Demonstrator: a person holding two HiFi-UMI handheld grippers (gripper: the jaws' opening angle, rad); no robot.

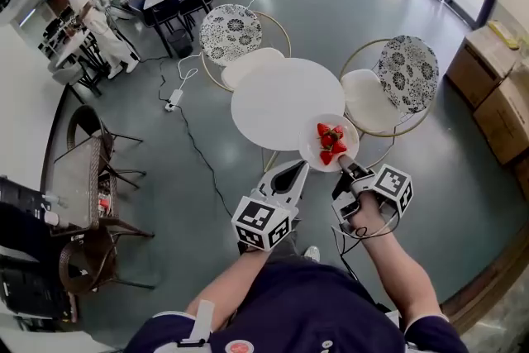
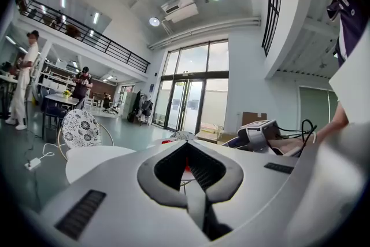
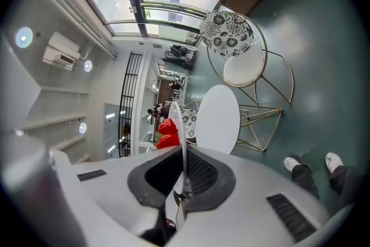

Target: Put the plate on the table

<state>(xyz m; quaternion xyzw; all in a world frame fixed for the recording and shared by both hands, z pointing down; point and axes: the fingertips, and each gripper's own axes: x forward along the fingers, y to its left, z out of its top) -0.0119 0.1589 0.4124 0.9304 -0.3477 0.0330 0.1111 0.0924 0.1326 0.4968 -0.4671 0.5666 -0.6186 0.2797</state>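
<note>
Strawberries (image 1: 331, 143) sit piled on a small white plate (image 1: 313, 151), and the right gripper (image 1: 345, 164) has that plate by its near rim. From the right gripper view the plate runs edge-on straight between the 2 jaws, which are clamped tight on the thin rim with the red fruit showing just past them.

Seen from above, the plate is at the near-right edge of the round white table (image 1: 277, 99), part of it over the top and part of it past the rim. I cannot tell whether its underside touches the tabletop.

Just left of it, the left gripper (image 1: 299, 168) points at the table's near edge. Its jaws are drawn almost together, leaving only a thin slit, and nothing is between them. The marker cubes of both grippers face up toward the person's head.

Beyond the table stand 2 wire-framed chairs with black-and-white patterned backs, one at the far left (image 1: 233, 33) and one at the right (image 1: 407, 70), each with a pale seat tucked close to the tabletop. Cardboard boxes (image 1: 488, 66) sit against the right wall, and a white power strip (image 1: 173, 102) lies on the grey floor to the left of the table.
</note>
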